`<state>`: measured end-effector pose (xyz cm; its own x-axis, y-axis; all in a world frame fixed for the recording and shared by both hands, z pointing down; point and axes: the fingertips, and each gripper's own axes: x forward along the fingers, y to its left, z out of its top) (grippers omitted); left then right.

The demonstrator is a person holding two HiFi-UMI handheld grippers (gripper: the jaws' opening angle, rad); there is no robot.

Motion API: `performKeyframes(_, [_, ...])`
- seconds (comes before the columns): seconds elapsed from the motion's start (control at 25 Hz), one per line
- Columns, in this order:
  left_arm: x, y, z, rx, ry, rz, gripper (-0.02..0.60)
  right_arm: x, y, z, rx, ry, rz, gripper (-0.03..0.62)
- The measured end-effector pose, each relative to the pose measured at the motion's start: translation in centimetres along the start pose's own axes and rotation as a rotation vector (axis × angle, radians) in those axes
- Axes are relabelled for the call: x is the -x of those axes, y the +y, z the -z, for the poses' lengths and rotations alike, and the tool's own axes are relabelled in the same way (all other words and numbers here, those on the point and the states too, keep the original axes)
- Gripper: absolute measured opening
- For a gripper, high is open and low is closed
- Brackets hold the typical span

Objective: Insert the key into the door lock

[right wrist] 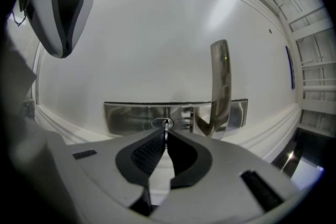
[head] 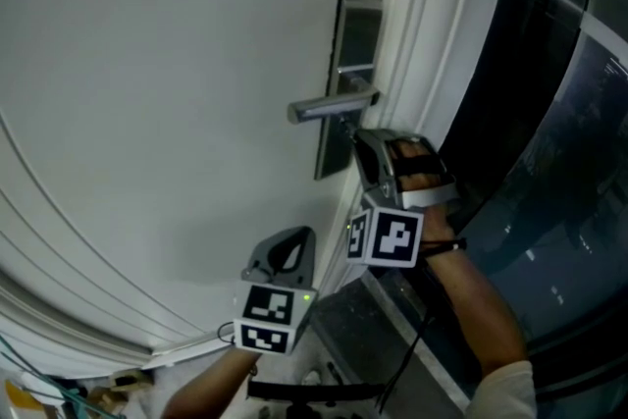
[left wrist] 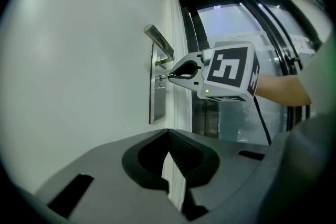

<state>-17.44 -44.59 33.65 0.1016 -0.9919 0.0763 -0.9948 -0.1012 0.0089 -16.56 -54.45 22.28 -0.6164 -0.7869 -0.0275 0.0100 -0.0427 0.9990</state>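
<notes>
Left gripper point(left wrist: 168, 134) is seen nearest, held back and well below the lock plate point(right wrist: 131, 115), jaws closed together with nothing between them. It is not involved.

Right gripper point(right wrist: 166, 135) is pressed up to the lock plate just under the handle point(right wrist: 220, 81), jaws shut on the key point(right wrist: 166, 128). Only a thin sliver of key is seen past the jaw tips. The key tip is placed at the keyhole point(right wrist: 163, 123) on the lock plate; how deep it is seated cannot be told.

Risks, as judged:
- Key is pinched only at the very jaw tips, so it could be twisted or rotated in the grip if it is pushed off-axis.
- If the blade is not lined up with the slot, the tip may be skidded across the lock plate and the metal scratched.
- If it is forced while misaligned, the key could be slipped out and dropped to the floor.
- The handle sits just beside the keyhole, so it could be bumped by the gripper body and the aim thrown off.
</notes>
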Motion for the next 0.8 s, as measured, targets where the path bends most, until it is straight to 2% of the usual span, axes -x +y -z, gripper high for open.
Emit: performKeyframes(0.8, [0.0,0.1,0.2,-0.005,0.010,-0.006,0.003,-1.8,0.0,-0.4,-0.006,-0.001,0.023,0.023])
